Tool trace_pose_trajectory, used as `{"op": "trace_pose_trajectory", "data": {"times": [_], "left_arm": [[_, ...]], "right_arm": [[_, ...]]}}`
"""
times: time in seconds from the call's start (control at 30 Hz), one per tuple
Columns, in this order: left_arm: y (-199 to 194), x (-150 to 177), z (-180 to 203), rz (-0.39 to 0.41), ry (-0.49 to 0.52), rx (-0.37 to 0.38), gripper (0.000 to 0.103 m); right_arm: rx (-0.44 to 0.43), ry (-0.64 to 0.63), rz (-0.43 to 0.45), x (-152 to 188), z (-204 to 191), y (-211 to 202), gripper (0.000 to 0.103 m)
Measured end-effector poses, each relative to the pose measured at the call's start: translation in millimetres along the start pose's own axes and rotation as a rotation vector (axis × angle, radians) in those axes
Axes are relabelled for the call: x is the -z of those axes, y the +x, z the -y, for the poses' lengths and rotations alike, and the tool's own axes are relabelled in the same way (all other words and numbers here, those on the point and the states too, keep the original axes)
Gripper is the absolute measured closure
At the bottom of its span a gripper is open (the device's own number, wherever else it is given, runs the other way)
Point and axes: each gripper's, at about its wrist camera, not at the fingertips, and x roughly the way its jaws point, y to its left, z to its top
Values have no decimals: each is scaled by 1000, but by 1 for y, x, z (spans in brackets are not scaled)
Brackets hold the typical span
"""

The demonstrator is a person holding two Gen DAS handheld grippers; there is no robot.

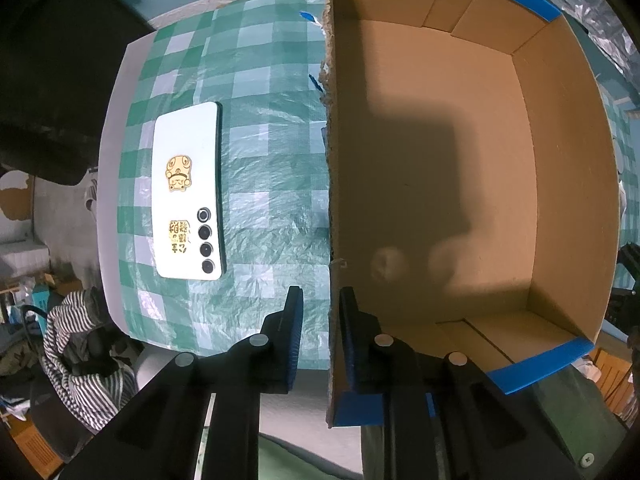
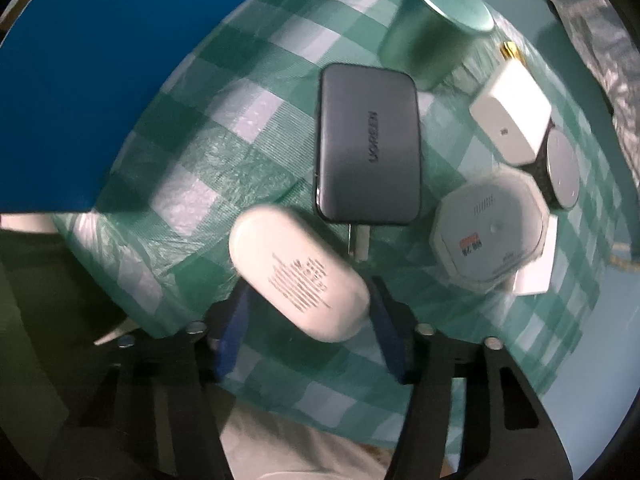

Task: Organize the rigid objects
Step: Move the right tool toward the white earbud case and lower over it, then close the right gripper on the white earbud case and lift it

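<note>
My left gripper point(image 1: 320, 308) points down astride the left wall of an open cardboard box point(image 1: 560, 200). Its right finger lies against the wall's inside, a thin gap shows at the left finger, and the jaws are narrow. The box floor is bare. A white phone point(image 1: 188, 192) with gold stickers lies face down on the checked cloth left of the box. My right gripper point(image 2: 308, 300) is down over a white oval device point(image 2: 300, 276) with printed text, its blue pads point(image 2: 236, 320) against the device's two sides. The picture there is blurred.
Beyond the oval device lie a grey UGREEN charger point(image 2: 368, 148), a green can point(image 2: 432, 24), a white adapter point(image 2: 512, 112), an octagonal white unit point(image 2: 488, 232) and a round grey-topped piece point(image 2: 562, 172). The box's blue side point(image 2: 80, 80) stands at the left. Striped clothing point(image 1: 80, 344) lies past the table edge.
</note>
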Motion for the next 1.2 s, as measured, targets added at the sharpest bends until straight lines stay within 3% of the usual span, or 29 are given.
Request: {"op": "trace_pose_trajectory", "data": {"times": [0.2,0.37,0.83,1.03,1.2], "left_arm": [[0,0,-2,-5,-6,5,85],[-1,0,-1,-5,2,2,85],[0,-1,-2,-6,3,20,85],[1,-2,3,-7,30,-2,85],[-2,-2,8,9,49,-3,85]], "right_arm": [[-109,146,-35,0,14,6,61],[-173,161,-43,3,21,9,61],[-125,125,-9,-8,15,17,61],[-89,81,-24,-21,-26,19,61],[-61,81,-15,-24,-33,27,65]]}}
